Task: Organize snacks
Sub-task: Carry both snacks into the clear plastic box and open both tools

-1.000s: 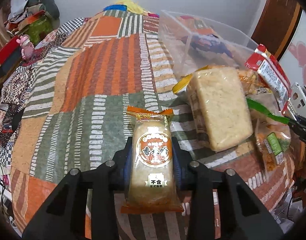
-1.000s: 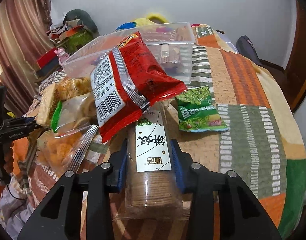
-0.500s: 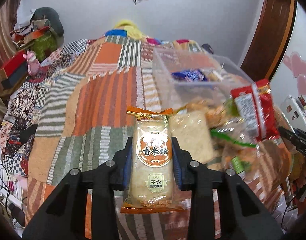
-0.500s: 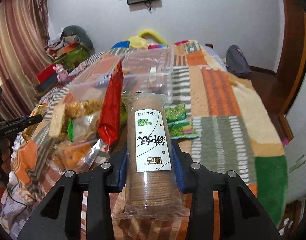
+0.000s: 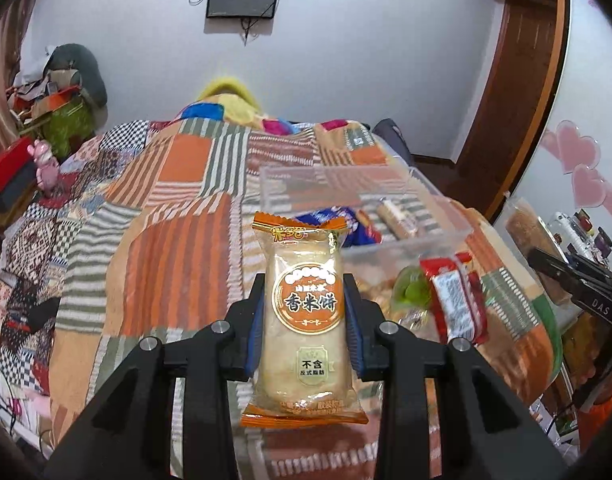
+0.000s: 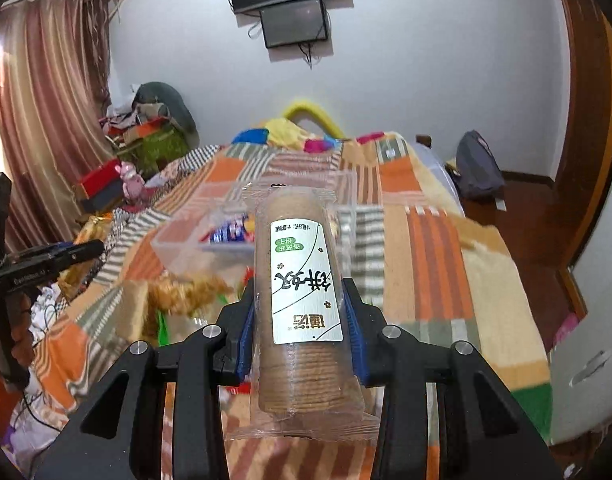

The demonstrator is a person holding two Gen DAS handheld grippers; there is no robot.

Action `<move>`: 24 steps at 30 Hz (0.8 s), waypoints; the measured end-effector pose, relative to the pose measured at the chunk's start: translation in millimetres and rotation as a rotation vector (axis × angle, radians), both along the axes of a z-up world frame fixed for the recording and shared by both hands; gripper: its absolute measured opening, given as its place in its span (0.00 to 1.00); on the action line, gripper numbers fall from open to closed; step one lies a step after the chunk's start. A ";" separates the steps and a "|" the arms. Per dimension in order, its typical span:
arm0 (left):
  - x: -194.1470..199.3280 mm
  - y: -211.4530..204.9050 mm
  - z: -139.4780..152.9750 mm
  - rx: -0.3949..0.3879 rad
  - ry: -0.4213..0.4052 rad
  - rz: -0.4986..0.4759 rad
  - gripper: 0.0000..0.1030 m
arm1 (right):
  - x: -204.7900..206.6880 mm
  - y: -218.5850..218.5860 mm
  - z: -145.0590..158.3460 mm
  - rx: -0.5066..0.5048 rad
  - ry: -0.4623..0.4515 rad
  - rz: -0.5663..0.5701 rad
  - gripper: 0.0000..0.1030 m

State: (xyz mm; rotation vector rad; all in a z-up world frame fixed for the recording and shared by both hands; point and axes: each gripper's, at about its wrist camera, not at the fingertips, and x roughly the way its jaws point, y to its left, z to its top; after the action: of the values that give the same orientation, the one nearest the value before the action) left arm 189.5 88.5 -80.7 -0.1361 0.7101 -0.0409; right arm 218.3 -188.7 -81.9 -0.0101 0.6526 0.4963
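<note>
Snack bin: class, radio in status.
Left gripper shut on rice cracker pack. Right gripper shut on biscuit roll. Clear bin ahead, open, nothing blocking.

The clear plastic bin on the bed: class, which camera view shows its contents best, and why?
The left wrist view. There the clear plastic bin sits open beyond the held rice cracker packet, with packets visible inside. In the right wrist view the biscuit sleeve covers much of the bin, leaving only a blurred part.

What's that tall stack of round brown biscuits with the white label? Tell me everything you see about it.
The biscuit sleeve is a clear plastic wrapper around a stack of thin round brown biscuits, crimped at both ends, with a white label printed in black and green. It is clamped at its middle between the blue pads of the right gripper, pointing away from the camera, lifted clear above the patchwork blanket.
</note>
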 end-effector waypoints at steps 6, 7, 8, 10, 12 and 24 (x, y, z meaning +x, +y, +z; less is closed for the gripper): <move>27.8 -8.3 13.4 -0.003 -0.030 -0.016 0.33 | 19.9 14.8 11.3 0.019 -0.041 0.012 0.34; 32.3 -9.6 14.4 -0.003 -0.034 -0.016 0.33 | 24.0 17.5 12.3 0.021 -0.044 0.014 0.34; 39.1 -11.0 16.6 -0.001 -0.040 -0.017 0.33 | 26.3 19.3 13.1 0.023 -0.047 0.016 0.34; 49.0 -13.8 18.6 0.000 -0.046 -0.018 0.33 | 32.9 24.7 14.6 0.026 -0.055 0.020 0.34; 62.2 -16.3 19.9 0.005 -0.052 -0.018 0.33 | 38.8 28.6 15.5 0.031 -0.060 0.023 0.34; 128.0 -17.5 -3.7 -0.002 0.010 0.002 0.33 | 90.0 63.2 1.1 -0.002 -0.022 0.025 0.34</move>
State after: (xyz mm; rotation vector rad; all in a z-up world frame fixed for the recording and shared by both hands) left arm 317.5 71.0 -84.4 -0.1388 0.7203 -0.0390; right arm 308.3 -125.5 -80.8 -0.0254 0.6317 0.5188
